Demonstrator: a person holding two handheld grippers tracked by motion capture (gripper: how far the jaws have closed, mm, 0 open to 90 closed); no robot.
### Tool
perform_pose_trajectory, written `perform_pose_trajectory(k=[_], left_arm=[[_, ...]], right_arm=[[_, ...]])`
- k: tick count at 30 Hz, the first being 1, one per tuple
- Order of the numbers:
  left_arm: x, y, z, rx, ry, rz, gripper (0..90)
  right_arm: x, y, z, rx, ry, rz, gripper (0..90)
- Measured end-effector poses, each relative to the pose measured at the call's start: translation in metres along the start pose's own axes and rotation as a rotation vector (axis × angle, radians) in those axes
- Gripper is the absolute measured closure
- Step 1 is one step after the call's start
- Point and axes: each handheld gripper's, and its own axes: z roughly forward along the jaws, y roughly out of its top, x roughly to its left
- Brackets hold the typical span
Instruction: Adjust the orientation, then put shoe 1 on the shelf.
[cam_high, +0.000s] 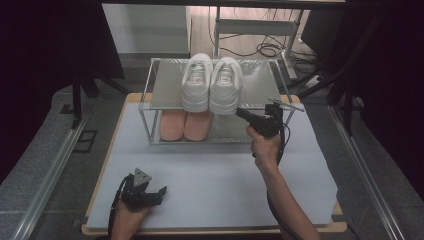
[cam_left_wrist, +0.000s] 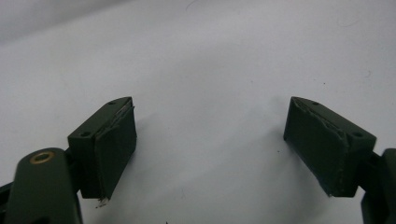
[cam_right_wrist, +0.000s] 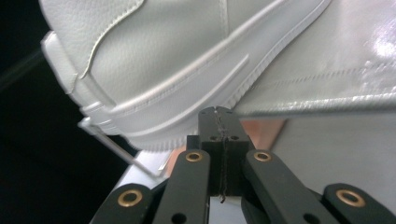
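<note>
A pair of white sneakers (cam_high: 212, 84) stands on the top shelf of a small metal rack (cam_high: 162, 90), heels toward me. Pink soles (cam_high: 185, 125) of another pair lie on the lower shelf. My right gripper (cam_high: 240, 113) is shut with nothing between its pads, its tip right at the heel of the right-hand sneaker (cam_right_wrist: 154, 70); whether it touches the sole I cannot tell. My left gripper (cam_high: 159, 194) rests low at the front left of the grey mat (cam_high: 210, 175), open and empty (cam_left_wrist: 210, 144).
The rack stands at the back of the mat on a wooden-edged table (cam_high: 102, 170). Dark curtains hang on both sides. A white frame and cables (cam_high: 260, 47) lie on the floor behind the table.
</note>
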Motion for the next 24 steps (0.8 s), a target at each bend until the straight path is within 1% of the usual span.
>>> perform_pose_trajectory(k=[2, 4, 6, 7, 9, 13, 18, 22, 24], left_arm=[[0.0, 0.0, 0.0, 0.0, 0.0, 0.0, 17.1], [0.0, 0.0, 0.0, 0.0, 0.0, -0.001, 17.1], [0.0, 0.0, 0.0, 0.0, 0.001, 0.001, 17.1], [0.0, 0.0, 0.0, -0.001, 0.001, 0.001, 17.2], [0.0, 0.0, 0.0, 0.0, 0.002, 0.003, 17.2], [0.0, 0.0, 0.0, -0.002, 0.001, 0.002, 17.2], [0.0, 0.0, 0.0, -0.003, 0.002, 0.001, 17.2], [0.0, 0.0, 0.0, 0.0, 0.001, 0.005, 17.2], [0.0, 0.0, 0.0, 0.0, 0.001, 0.001, 17.2]], right_arm=[[0.002, -0.002, 0.0, 0.003, 0.005, -0.023, 90.0], [0.007, -0.003, 0.0, 0.012, 0.029, -0.033, 90.0], [0.011, -0.003, -0.002, 0.013, 0.018, -0.055, 90.0], [0.011, -0.003, -0.003, 0.015, 0.023, -0.055, 90.0], [0.012, -0.003, -0.005, 0.017, 0.05, -0.044, 90.0], [0.015, -0.003, -0.007, 0.019, 0.062, -0.054, 90.0], [0.017, -0.002, -0.011, 0.021, 0.067, -0.064, 90.0], [0.014, -0.004, -0.012, 0.024, 0.065, -0.059, 90.0], [0.01, -0.005, -0.014, 0.025, 0.062, -0.058, 90.0]])
